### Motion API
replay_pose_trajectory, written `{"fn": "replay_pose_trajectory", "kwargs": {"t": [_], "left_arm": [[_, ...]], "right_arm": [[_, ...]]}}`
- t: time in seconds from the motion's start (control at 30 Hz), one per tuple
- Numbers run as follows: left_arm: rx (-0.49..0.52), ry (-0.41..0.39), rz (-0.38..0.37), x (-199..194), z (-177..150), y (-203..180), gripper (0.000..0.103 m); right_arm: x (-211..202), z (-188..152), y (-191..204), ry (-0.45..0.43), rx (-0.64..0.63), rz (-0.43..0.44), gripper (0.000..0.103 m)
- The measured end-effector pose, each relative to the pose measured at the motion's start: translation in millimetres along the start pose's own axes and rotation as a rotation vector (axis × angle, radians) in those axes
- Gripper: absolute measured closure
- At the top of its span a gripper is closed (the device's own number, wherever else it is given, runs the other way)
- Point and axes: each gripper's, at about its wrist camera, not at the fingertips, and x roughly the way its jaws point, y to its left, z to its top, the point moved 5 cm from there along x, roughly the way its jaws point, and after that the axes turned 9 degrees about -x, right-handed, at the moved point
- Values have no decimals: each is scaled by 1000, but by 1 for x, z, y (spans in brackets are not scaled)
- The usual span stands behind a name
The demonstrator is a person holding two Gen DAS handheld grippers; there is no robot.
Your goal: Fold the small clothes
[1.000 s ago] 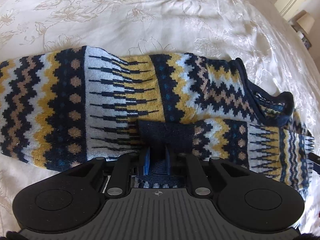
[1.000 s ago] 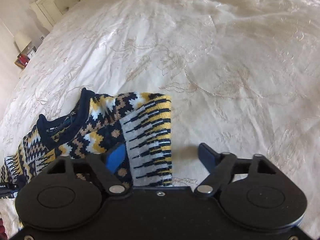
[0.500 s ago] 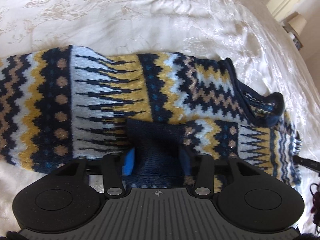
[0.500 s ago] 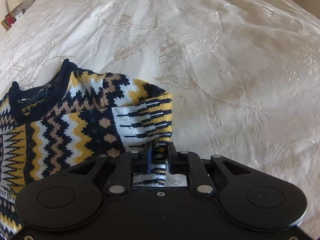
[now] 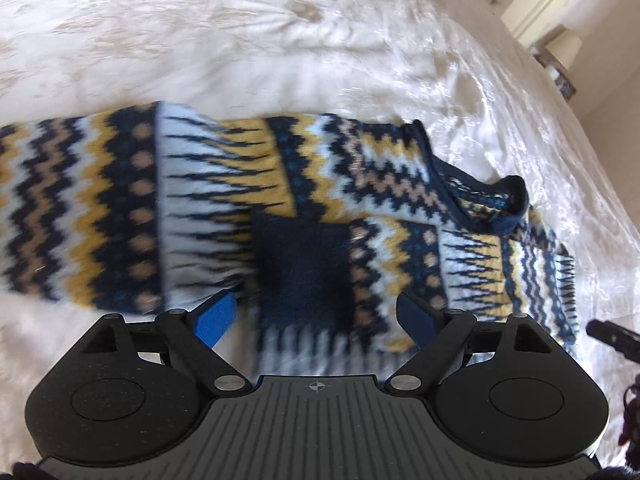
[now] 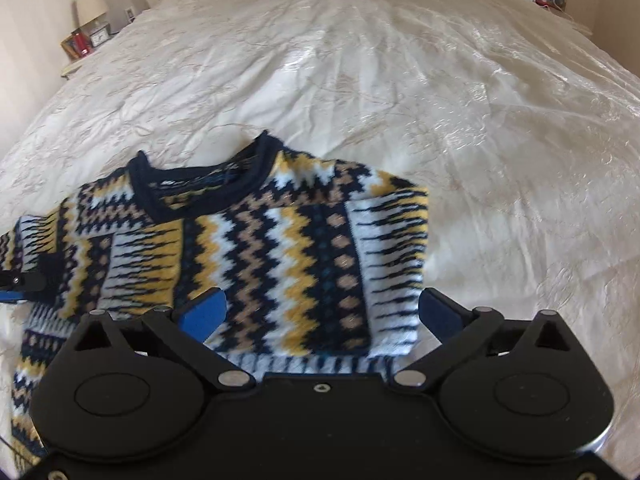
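Flat on the bed (image 6: 400, 80), a small knitted sweater (image 6: 256, 248) lies with its sleeves folded in over the body. Its navy ribbed neckline (image 6: 200, 184) points away from the right camera toward the head of the bed, so the long axis runs from that collar down to the hem, which is hidden near the right hand-held gripper (image 6: 320, 312). From the left camera the same sweater (image 5: 200, 208) stretches crosswise, collar (image 5: 496, 208) at the right. The knit is thick, patterned in zigzag and diamond bands of navy, mustard, tan and pale blue, with spiked stripes on the sleeves. A plain navy cuff (image 5: 304, 268), roughly square, sits on the folded sleeve just ahead of the left hand-held gripper (image 5: 320, 316). The bedspread is cream, shiny and crinkled, with a raised floral pattern. Both hand-held grippers have just been opening and now stand wide, blue pads spread apart above the sweater with fabric showing between them but nothing pinched. A bedside stand with a lamp (image 6: 92, 8) shows at the far left of the right view.
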Motion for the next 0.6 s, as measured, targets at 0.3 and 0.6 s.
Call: {"fn": "replay_pose_trajectory", "kwargs": {"t": [0.3,0.6], "left_arm": [[-187,-95,127,-62,12,118,16],[-395,-241,170,-110,52,221,16]], "right_arm": [[-12,-31,77,48,-6,152,1],[-16,-25,131,41,-39,196,1]]}}
